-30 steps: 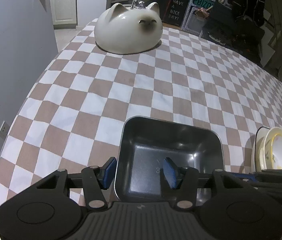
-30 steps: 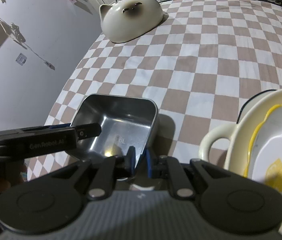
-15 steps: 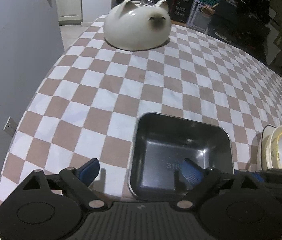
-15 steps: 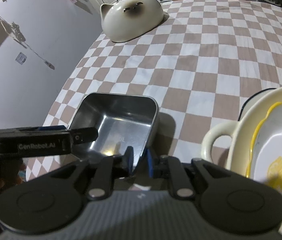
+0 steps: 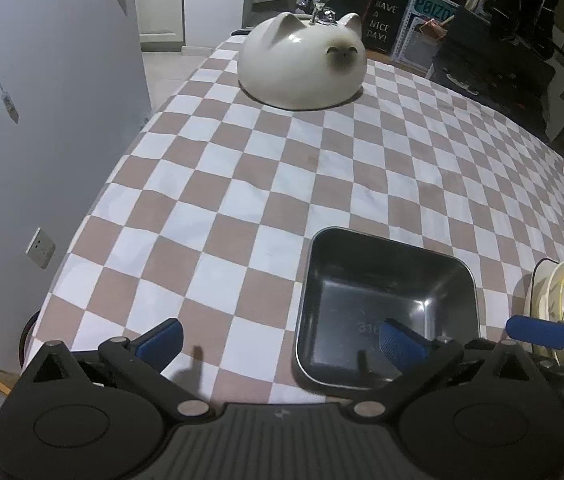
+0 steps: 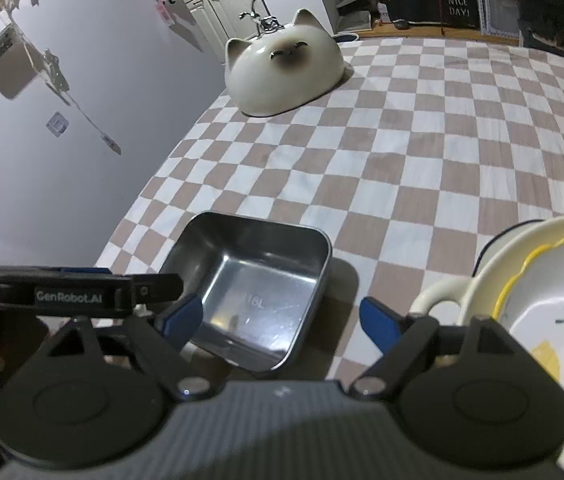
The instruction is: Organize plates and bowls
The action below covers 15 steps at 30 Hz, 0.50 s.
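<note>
Both hand-held grippers have let go of the metal tray since a second ago. Left hand-held gripper is spreading wide, one finger over the tray, touching nothing. Right hand-held gripper is opening astride the tray's near corner, pads clear. Tray rests on the checkered tabletop, stacked plates just beside, cat-shaped bowl far off.

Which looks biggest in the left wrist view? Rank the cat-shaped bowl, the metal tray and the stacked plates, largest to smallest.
1. Metal tray, though it lies nearest the camera, which inflates it.
2. Cat-shaped bowl, only slightly smaller despite sitting far off, so true size is unsure.
3. Stacked plates, cut off at the right edge, so only partly seen.
</note>
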Motion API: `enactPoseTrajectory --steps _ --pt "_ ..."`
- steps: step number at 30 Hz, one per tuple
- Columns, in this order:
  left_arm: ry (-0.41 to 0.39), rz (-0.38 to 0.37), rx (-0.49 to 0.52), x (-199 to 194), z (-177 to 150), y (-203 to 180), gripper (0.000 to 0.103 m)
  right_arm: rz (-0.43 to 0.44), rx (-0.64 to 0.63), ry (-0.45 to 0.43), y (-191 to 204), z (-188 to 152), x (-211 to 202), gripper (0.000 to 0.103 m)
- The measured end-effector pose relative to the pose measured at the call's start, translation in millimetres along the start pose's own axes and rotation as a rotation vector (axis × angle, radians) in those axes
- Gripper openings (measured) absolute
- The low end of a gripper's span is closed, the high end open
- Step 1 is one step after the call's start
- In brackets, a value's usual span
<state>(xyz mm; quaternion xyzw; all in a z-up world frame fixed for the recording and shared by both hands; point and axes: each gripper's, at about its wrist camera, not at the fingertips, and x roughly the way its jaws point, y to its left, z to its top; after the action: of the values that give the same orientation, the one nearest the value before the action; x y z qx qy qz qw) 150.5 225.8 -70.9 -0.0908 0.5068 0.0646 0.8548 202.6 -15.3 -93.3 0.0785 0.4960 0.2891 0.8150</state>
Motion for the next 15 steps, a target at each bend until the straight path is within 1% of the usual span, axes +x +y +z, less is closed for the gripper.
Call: enactPoseTrajectory --steps 2,4,8,12,15 --pt "-0.007 0.005 -0.001 -4 0 -1 0.103 -0.004 -0.006 -0.002 1 0 -2 0.091" --pt "-0.015 0.013 -0.001 -7 1 -2 0.103 -0.027 -0.016 -0.017 2 0 -5 0.098" --pt "-0.052 0.014 0.000 -18 2 -7 0.103 -0.004 -0.042 -0.049 2 0 -16 0.102" --pt "-0.091 0.007 -0.008 -29 6 -17 0.103 -0.054 -0.113 -0.116 1 0 -34 0.102" --pt "-0.125 -0.014 0.000 -36 12 -35 0.103 -0.074 -0.126 -0.148 -10 2 -51 0.102"
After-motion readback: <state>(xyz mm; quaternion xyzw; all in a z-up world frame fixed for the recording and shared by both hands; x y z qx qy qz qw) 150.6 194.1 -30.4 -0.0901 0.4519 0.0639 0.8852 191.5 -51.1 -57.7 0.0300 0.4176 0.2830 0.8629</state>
